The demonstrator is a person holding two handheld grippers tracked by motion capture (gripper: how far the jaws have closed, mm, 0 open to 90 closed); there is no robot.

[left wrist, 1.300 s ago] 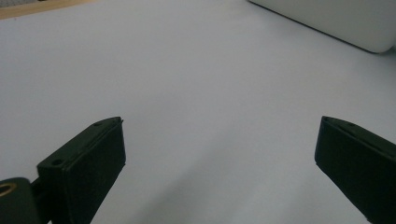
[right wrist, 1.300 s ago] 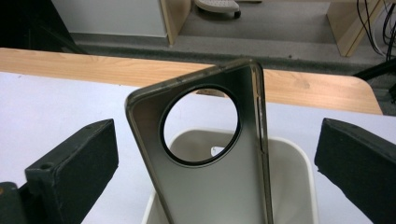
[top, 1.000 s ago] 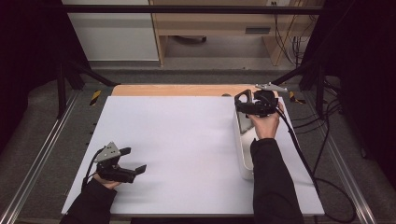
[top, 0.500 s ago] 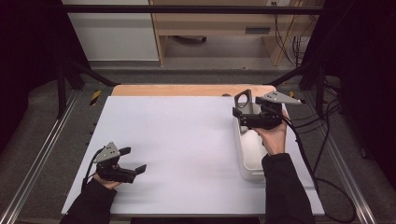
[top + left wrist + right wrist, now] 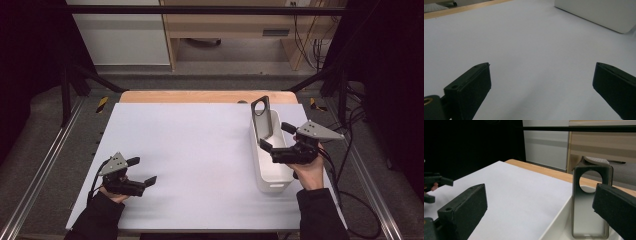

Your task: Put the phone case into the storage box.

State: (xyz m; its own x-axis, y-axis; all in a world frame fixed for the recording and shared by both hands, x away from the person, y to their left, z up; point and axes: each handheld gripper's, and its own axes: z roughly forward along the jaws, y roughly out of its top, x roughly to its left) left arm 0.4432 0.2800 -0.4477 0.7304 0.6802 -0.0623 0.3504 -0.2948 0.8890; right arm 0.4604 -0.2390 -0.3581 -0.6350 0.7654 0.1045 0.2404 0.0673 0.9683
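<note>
right gripper [image 5: 273, 139] hangs over the white tray [image 5: 272, 186] on the right side of the table [image 5: 200, 150], jaws spread wide and grasping nothing. standing in the far end of that tray is the phone case [image 5: 261, 117], a smoky clear shell, upright and leaning on the tray's far wall, round camera hole at its top. in the right gripper view the case [image 5: 591, 202] sits between the two black jaws but farther off, not touched by either; the tray rim [image 5: 554, 222] runs along below it. the tray lies lengthwise, near to far, its long left wall just beside the open white surface. over on the near left, the left gripper [image 5: 141, 171] rests low by the table's near edge, held in a hand [image 5: 111, 192], jaws released and wide apart with bare white table between them. in the left gripper view a corner of the tray [image 5: 599, 13] shows far off, well apart from that gripper [image 5: 541, 87]
</note>
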